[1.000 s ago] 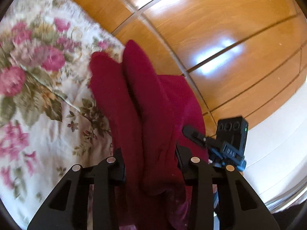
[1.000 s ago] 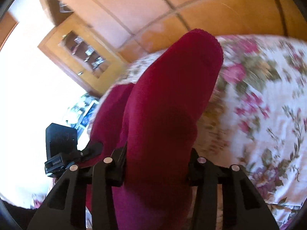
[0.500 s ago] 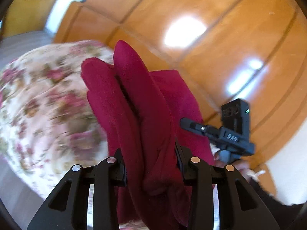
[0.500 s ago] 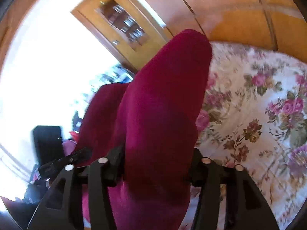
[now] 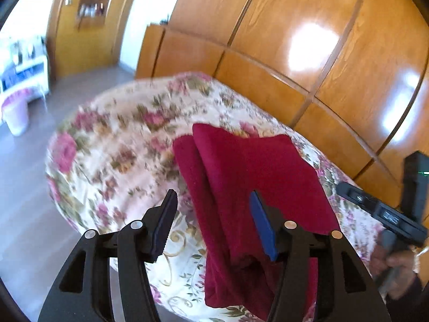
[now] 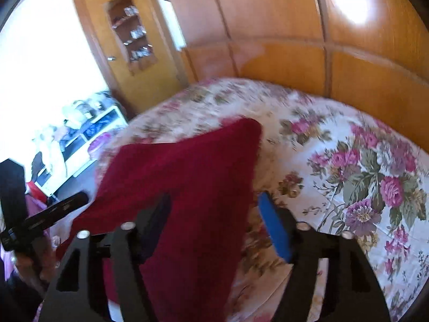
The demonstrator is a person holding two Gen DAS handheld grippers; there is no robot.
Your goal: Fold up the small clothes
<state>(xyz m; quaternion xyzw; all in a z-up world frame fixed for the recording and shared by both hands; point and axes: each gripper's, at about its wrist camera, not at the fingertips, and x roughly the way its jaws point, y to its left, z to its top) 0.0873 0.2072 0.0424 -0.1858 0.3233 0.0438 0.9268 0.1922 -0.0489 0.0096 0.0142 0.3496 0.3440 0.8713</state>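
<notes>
L wrist | red cloth [image 5: 254,177] long axis fwd | both tools spread

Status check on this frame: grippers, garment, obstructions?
Left gripper open, right gripper open. Red garment lying folded on floral bedspread, nothing gripped. No obstruction seen.

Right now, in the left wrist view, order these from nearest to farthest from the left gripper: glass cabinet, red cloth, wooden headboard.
1. red cloth: between the open fingers of the left gripper, lying on the floral bedspread.
2. wooden headboard: behind the bed, upper right.
3. glass cabinet: far upper left, across the room.
</notes>
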